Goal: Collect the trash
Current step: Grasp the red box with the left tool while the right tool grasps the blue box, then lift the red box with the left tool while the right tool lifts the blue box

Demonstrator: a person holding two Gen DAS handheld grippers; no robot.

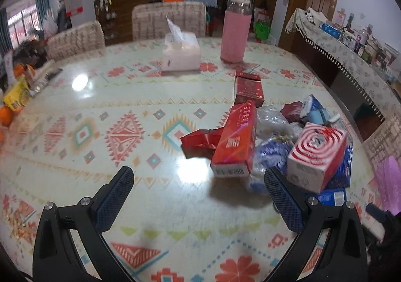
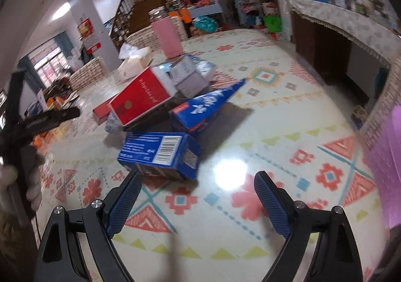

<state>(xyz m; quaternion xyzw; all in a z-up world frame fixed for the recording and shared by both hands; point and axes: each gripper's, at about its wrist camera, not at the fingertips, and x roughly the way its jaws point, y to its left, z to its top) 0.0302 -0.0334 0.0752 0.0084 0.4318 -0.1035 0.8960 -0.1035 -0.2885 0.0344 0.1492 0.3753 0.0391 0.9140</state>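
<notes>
Both claws are hovering wide open and holding nothing above the patterned table (image 1: 100, 131): the left gripper (image 1: 199, 185) is facing a heap of trash, where a long red carton (image 1: 234, 141) is leaning beside a crumpled red wrapper (image 1: 200, 141) and a red-and-white spiral-printed box (image 1: 317, 154), with clear plastic wrap (image 1: 273, 121) lying between them. The right gripper (image 2: 196, 190) is pointing at the same heap from its other side, its left finger (image 2: 125, 203) sitting just beside a blue barcoded box (image 2: 160, 154), behind which a flattened blue carton (image 2: 208, 106) and a red box (image 2: 142, 98) are lying. A pink bottle (image 1: 235, 33) and a tissue pack (image 1: 181, 52) are standing farther back on the table.
</notes>
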